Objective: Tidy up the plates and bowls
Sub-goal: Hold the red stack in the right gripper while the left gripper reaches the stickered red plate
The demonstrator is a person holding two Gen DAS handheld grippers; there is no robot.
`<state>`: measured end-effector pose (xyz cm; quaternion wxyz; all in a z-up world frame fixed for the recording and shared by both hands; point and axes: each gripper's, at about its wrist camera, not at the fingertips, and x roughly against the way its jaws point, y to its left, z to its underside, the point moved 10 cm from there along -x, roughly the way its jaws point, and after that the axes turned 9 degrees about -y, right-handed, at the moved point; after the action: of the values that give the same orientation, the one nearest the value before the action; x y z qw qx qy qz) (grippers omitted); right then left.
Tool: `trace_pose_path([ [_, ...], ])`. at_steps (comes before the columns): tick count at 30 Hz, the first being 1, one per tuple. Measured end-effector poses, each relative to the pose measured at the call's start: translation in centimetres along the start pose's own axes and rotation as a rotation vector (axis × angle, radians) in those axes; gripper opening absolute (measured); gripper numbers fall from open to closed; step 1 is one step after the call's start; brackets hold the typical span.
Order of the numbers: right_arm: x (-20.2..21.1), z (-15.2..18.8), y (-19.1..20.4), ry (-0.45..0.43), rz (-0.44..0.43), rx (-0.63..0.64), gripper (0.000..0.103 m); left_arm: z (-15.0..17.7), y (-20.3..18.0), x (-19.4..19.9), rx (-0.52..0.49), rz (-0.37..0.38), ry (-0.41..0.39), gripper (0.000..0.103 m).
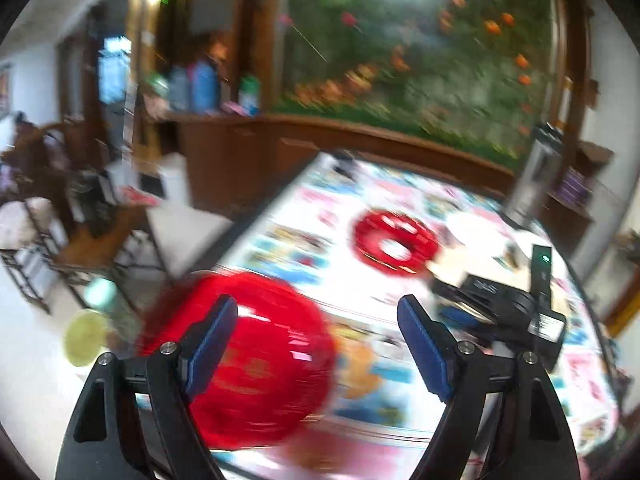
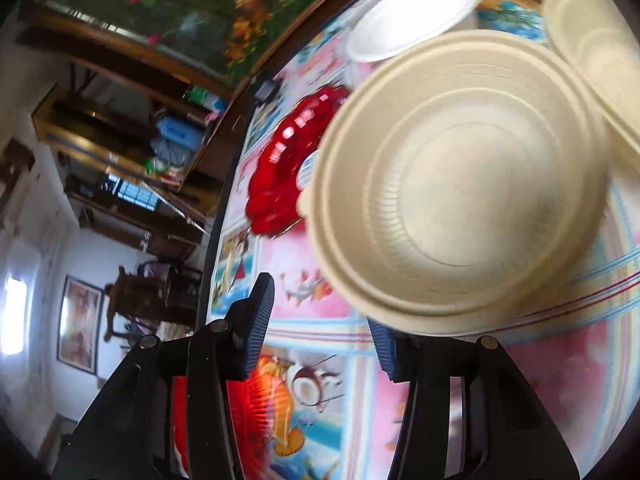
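Left gripper [image 1: 316, 344] spread wide, released, beside the red bowl [image 1: 256, 360] at the table [image 1: 400, 312] edge; right gripper [image 2: 320, 320] also released, beneath the beige bowl [image 2: 460, 184], which hides one fingertip

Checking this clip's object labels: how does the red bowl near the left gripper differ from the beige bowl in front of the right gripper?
The red bowl is glossy with bright highlights; the beige bowl is matte, with fine ribbing inside. The red bowl shows its rounded outer side, while the beige bowl shows its open inside toward the camera. The beige bowl has a stepped rim; the red one is too blurred to tell. Both are round and sit over the patterned tablecloth.
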<state>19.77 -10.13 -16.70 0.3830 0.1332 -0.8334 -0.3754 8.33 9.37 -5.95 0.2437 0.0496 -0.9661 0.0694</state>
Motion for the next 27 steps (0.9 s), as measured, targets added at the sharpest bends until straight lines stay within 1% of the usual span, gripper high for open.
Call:
trace_pose_path([
  [1, 0.2, -0.3, -0.5, -0.003, 0.000, -0.010, 0.047, 0.3, -0.8, -1.0, 0.008, 0.025, 0.034, 0.082],
  [3, 0.6, -0.8, -1.1, -0.009, 0.002, -0.024, 0.047, 0.9, -2.1, -2.6, 0.040, 0.051, 0.092, 0.082],
  [5, 1.1, -1.6, -1.8, -0.036, 0.020, -0.026, 0.047, 1.0, -2.7, -4.8, 0.106, 0.079, 0.144, 0.082],
  [9, 1.8, -2.9, -2.9, -0.078, 0.037, -0.046, 0.047, 1.8, -3.4, -6.9, 0.178, 0.072, 0.210, 0.082],
  [11, 1.8, -3.2, -3.1, -0.067, 0.025, -0.064, 0.047, 1.9, -3.2, -8.7, 0.216, 0.031, 0.243, 0.082],
  [14, 1.3, -3.0, -2.6, -0.040, -0.004, -0.070, 0.047, 1.1, -2.5, -11.3, 0.306, -0.016, 0.261, 0.082],
  [16, 0.8, -2.7, -1.7, -0.026, -0.018, -0.056, 0.047, 0.4, -2.1, -13.0, 0.329, -0.055, 0.271, 0.082],
  [19, -0.4, -2.7, -0.3, -0.007, -0.052, -0.065, 0.047, -0.3, -1.9, -15.7, 0.366, -0.085, 0.322, 0.082],
  [23, -2.2, -3.0, 0.6, -0.016, -0.028, -0.078, 0.047, -0.2, -1.5, -18.4, 0.399, -0.123, 0.380, 0.082],
  [24, -2.7, -3.0, 0.5, -0.013, -0.020, -0.098, 0.047, 0.0, -1.3, -19.0, 0.407, -0.137, 0.399, 0.082],
  [27, -4.1, -3.6, -0.1, -0.002, -0.003, -0.161, 0.047, 0.2, -1.1, -20.5, 0.405, -0.159, 0.425, 0.082],
])
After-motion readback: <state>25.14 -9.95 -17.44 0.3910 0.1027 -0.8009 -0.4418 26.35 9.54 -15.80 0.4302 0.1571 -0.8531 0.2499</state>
